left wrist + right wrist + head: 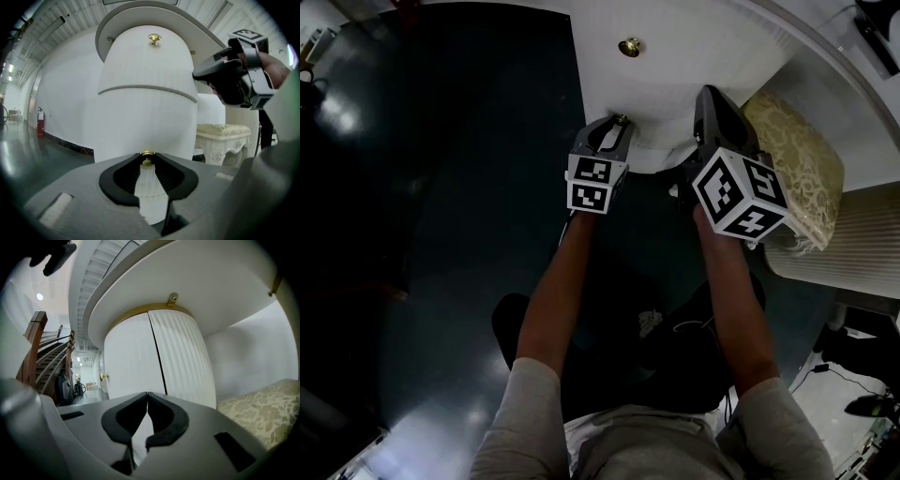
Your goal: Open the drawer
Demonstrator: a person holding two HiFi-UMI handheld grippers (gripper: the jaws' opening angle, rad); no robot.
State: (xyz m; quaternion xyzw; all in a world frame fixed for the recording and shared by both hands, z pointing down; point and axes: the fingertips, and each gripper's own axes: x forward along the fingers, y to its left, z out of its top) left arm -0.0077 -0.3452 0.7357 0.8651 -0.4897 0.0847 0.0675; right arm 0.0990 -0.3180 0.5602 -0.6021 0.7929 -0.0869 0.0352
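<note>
A round white cabinet stands ahead, its ribbed drawer fronts stacked one above the other. The upper front carries a gold knob, also visible in the left gripper view as the upper knob. My left gripper points at the lower front, and its tips close on the small gold lower knob, which fills the gap between them. In the head view this left gripper touches the cabinet's rim. My right gripper is shut with nothing in it, held beside the cabinet's right side.
A cream bench with a gold patterned cushion stands right of the cabinet; its carved frame shows in the left gripper view. A ribbed white panel lies further right. The floor is dark and glossy. A wooden staircase rises far left.
</note>
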